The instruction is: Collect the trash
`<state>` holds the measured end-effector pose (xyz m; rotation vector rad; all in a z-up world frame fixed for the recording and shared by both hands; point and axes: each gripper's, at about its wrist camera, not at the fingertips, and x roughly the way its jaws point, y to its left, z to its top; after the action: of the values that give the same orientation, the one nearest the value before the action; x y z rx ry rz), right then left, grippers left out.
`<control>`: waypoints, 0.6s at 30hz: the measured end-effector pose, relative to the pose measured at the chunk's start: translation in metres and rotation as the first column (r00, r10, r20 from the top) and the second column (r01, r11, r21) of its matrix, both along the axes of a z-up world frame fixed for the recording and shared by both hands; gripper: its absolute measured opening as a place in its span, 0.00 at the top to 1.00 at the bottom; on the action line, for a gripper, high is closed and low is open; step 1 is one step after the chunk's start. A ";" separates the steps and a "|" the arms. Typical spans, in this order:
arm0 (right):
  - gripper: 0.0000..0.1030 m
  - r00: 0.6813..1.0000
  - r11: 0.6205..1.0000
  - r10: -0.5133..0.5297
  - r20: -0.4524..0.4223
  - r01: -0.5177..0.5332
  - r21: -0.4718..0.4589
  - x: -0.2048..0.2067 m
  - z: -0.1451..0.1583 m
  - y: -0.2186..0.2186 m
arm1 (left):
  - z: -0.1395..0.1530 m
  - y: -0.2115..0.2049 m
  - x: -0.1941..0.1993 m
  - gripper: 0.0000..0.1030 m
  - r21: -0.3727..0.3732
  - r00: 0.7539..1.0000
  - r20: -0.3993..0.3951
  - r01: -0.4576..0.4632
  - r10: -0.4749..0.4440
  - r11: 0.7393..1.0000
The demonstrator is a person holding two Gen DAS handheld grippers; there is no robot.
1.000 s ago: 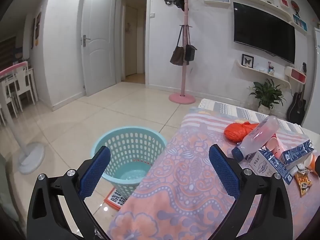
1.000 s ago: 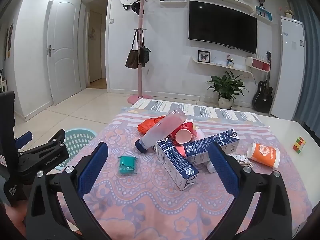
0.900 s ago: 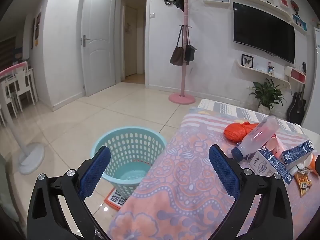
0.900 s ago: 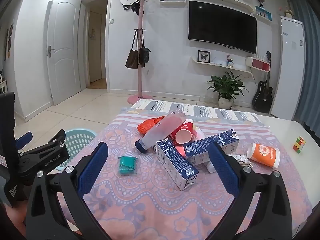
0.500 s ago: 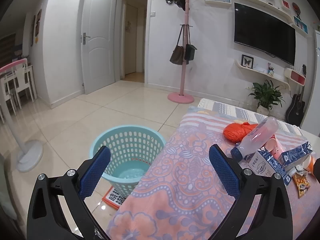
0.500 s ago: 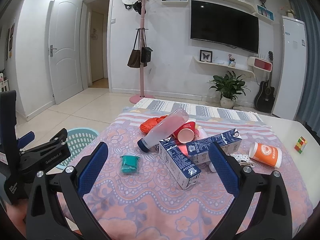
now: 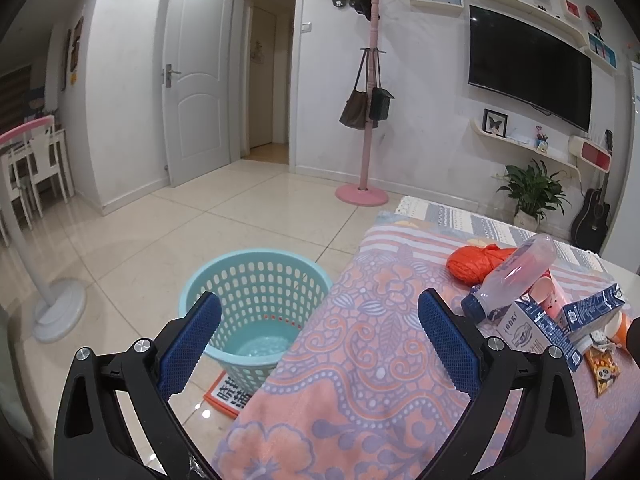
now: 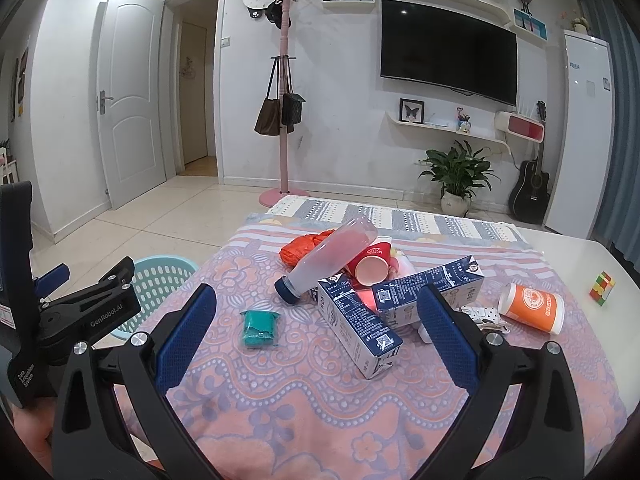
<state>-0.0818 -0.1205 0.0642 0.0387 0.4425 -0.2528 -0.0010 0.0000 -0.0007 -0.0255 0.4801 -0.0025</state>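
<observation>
- The table [image 8: 560, 252], under a patterned cloth, carries the trash heaped toward its far middle, so it lies ahead of both tools.
- The basket [image 7: 256, 304] stands on the floor just off the table's left edge, likely placed there for short drops.
- The right gripper [image 8: 316, 336] is spread wide and holds nothing; a milk carton [image 8: 356, 328] lies between its fingers, the small teal packet [image 8: 259, 329] nearer the left finger.
- The left gripper [image 7: 320, 344] is likewise spread and empty, straddling the table's left edge.
</observation>
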 end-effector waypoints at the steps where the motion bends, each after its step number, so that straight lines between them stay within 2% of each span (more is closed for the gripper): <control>1: 0.07 1.000 1.000 0.000 0.000 0.000 0.007 0.000 0.001 0.000 | 0.000 0.000 0.000 0.07 0.001 1.000 -0.001 0.000 0.000 1.000; 8: 0.08 1.000 1.000 -0.002 -0.007 0.002 0.016 0.001 0.000 -0.002 | -0.002 -0.001 0.001 0.07 0.004 1.000 -0.004 0.002 -0.002 1.000; 13: 0.11 1.000 1.000 -0.011 -0.012 0.011 -0.010 0.002 -0.001 -0.004 | -0.002 -0.002 0.001 0.07 0.006 1.000 -0.010 0.006 -0.006 1.000; 18: 0.18 0.996 0.996 -0.088 -0.004 0.089 0.009 -0.001 0.002 -0.030 | -0.004 -0.003 0.001 0.07 0.009 0.999 -0.042 0.028 -0.028 1.000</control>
<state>-0.0833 -0.1503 0.0658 0.0673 0.4460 -0.3380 0.0003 -0.0034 -0.0049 -0.0092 0.5225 -0.0269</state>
